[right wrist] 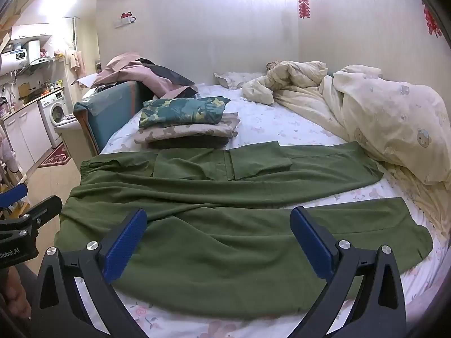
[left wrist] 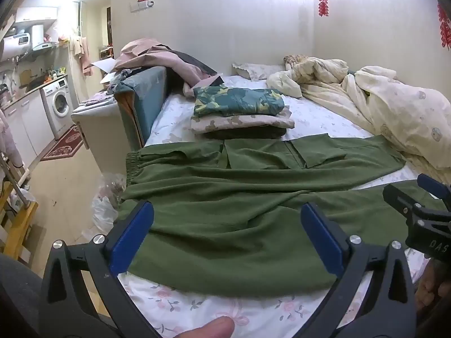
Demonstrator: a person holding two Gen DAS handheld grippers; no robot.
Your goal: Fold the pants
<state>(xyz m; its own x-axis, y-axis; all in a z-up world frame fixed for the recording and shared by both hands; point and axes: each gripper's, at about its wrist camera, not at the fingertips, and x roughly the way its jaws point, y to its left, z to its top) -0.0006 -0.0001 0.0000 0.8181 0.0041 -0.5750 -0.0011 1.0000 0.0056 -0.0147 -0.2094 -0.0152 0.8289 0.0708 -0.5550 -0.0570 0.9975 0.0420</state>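
Olive green pants (left wrist: 239, 219) lie spread flat across the floral bed sheet, elastic waistband (left wrist: 132, 166) at the left, both legs running right; they also show in the right wrist view (right wrist: 225, 239). My left gripper (left wrist: 227, 236) is open and empty, its blue fingers hovering above the near leg. My right gripper (right wrist: 218, 239) is open and empty too, above the near leg further right. The right gripper (left wrist: 422, 208) shows at the right edge of the left wrist view. The left gripper (right wrist: 19, 214) shows at the left edge of the right wrist view.
A stack of folded clothes (left wrist: 239, 112) lies behind the pants. A crumpled cream duvet (left wrist: 394, 112) fills the bed's right side. A teal headboard (left wrist: 141, 98) with pink cloth over it stands at the left, and a washing machine (left wrist: 57, 104) beyond it. A plastic bag (left wrist: 104, 205) lies on the floor.
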